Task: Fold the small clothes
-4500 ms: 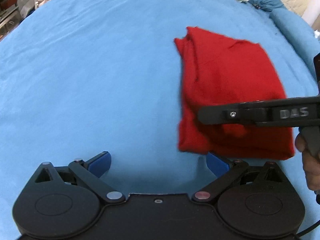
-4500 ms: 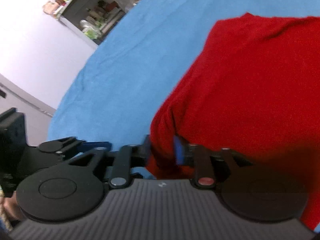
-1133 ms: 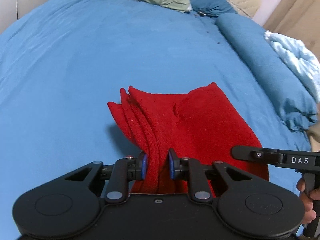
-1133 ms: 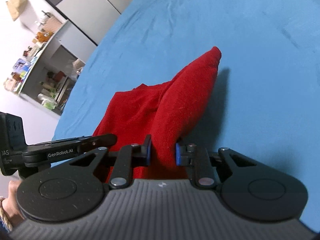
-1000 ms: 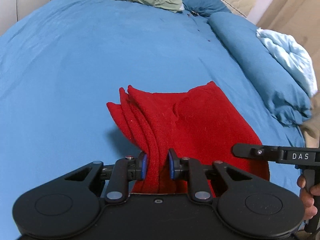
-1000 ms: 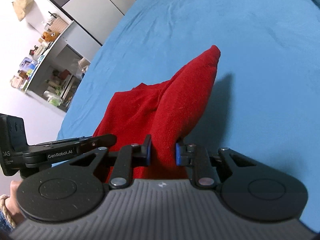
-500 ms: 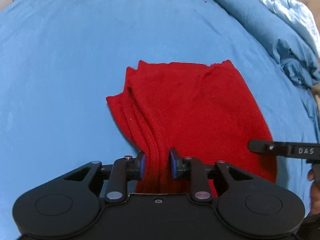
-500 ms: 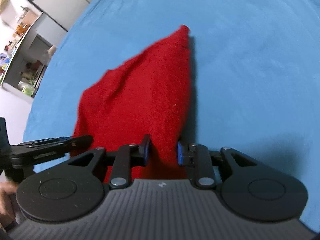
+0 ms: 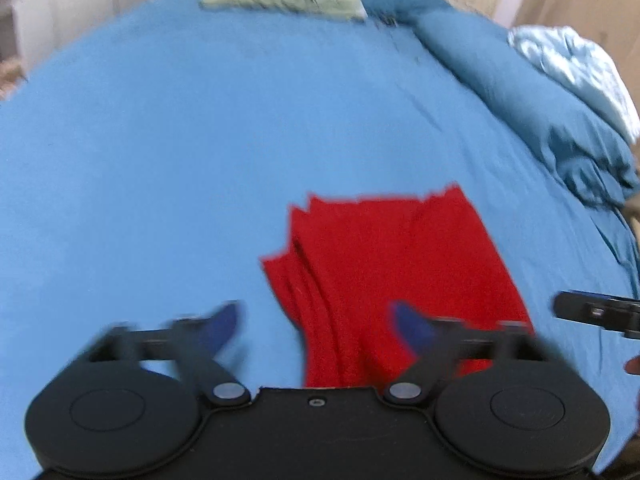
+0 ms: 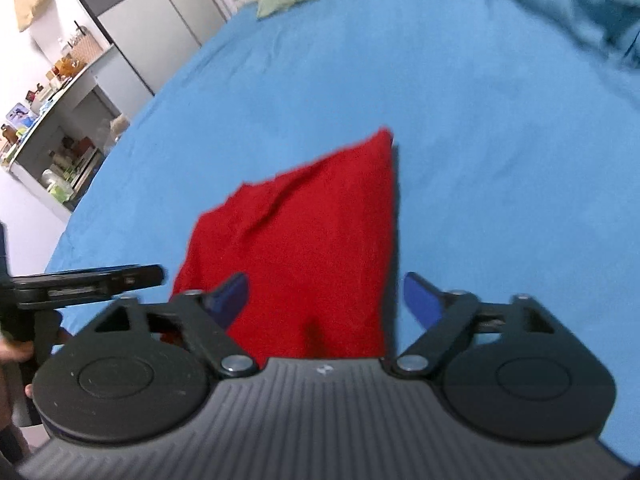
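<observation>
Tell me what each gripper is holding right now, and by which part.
Nothing is held. The left gripper and right gripper are both opening, pads clear of the folded red garment, which lies on the blue bed sheet with its near edge between the jaws.

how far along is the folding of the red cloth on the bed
Done: the red cloth lies folded in layers on the blue bed. In hand: nothing; the left gripper and right gripper are opening, pads clear of it. Left: pulling both away.
</observation>
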Tool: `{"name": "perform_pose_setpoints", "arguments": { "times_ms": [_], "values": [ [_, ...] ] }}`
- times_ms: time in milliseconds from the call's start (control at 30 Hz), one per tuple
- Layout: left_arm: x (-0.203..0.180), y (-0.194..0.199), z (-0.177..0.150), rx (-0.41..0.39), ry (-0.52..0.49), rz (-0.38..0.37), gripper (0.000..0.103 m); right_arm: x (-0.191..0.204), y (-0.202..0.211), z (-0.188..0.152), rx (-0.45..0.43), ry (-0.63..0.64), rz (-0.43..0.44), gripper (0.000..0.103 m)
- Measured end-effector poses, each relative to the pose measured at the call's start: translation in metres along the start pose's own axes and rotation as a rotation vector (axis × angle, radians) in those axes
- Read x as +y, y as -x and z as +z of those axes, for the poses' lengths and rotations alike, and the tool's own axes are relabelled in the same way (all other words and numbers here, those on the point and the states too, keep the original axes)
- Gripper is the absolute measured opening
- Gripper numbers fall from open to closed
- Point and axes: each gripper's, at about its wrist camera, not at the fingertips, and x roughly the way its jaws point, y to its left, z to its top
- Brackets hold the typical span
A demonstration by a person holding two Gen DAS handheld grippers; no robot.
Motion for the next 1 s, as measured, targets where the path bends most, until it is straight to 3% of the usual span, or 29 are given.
{"name": "perform_pose_setpoints", "arguments": {
  "times_ms": [233,400,500,767,1000],
  "values": [
    [0.002,0.081,-0.005,-0.085,0.038,0.077,0.103,0.027,0.076,0.004,-0.102,0.01,-0.087,0.103],
    [-0.019,0.135,-0.029,-0.203,0.014,0.153,0.103,0.051,0.13,-0.022,-0.198,0.108,-0.209,0.103],
    [-0.039,0.163,-0.05,-0.231,-0.035,0.219,0.103,0.064,0.153,-0.045,-0.228,0.15,-0.266,0.103],
    [-0.066,0.215,-0.117,-0.201,-0.054,0.224,0.103,0.082,0.187,-0.109,-0.159,0.117,-0.373,0.103],
    [-0.074,0.228,-0.159,-0.211,-0.08,0.263,0.103,0.078,0.204,-0.159,-0.108,0.082,-0.404,0.103]
  ]
}}
